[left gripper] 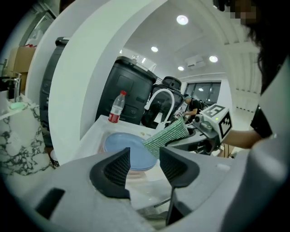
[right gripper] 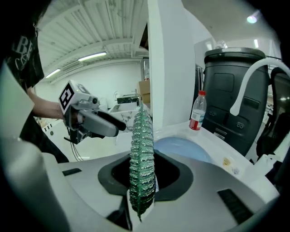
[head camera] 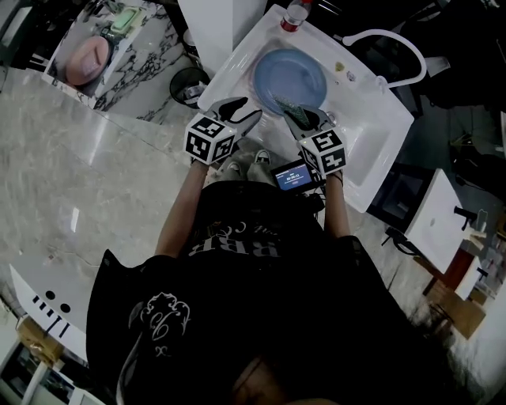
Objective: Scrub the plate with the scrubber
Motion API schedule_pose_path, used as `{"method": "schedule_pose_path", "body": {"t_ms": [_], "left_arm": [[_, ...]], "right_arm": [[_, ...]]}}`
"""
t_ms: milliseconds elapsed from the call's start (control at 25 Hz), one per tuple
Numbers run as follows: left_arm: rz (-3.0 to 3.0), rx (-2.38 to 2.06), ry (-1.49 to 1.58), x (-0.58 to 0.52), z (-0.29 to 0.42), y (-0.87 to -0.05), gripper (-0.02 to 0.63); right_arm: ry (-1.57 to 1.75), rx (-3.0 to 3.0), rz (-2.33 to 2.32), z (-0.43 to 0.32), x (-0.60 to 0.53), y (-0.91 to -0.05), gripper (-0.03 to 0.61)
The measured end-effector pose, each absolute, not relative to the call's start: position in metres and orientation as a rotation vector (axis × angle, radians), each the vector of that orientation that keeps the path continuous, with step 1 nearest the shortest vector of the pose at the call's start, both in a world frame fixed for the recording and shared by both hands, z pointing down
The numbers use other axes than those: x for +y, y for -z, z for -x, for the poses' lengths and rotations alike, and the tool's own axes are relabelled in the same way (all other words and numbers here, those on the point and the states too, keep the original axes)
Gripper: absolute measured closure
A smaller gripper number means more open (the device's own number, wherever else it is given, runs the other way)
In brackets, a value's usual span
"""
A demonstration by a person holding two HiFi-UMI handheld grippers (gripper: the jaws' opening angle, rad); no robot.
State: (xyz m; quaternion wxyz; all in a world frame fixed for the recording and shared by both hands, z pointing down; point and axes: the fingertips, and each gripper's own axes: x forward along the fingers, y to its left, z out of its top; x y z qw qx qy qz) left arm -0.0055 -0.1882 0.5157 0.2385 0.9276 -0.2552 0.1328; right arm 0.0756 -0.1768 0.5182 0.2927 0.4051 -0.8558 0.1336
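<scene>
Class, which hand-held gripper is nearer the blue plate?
Right: the right hand-held gripper holds the scrubber at the plate rim; the left hand-held gripper is off to its left.

Nothing reads clearly: the pale letters on the black shirt and the bottle label are illegible.

Dim head view, fisheye-warped edges

white sink w/ blue plate in it, bottle on rim.
</scene>
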Motion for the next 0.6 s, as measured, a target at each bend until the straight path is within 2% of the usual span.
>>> {"method": "schedule_pose_path", "body": {"t_ms": [280,400,600], "left_arm": [[-2.672,-0.641,-0.243,-0.139,0.02,-0.466,0.405],[-2.709,-0.596,-0.181,-0.126,0.017,-0.453,0.441],[-2.782,-0.563,-0.198,-0.106,0.003,-0.443,0.454]], "right_arm": [[-0.312,-2.227,-1.296,-0.071,-0.134,-0.49,0.488],[-0.319,-2.226,-1.311,-0.067,-0.116,-0.485,0.488],[-0.326,-2.223,-1.325,-0.074,-0.093,-0.474,0.488]]}}
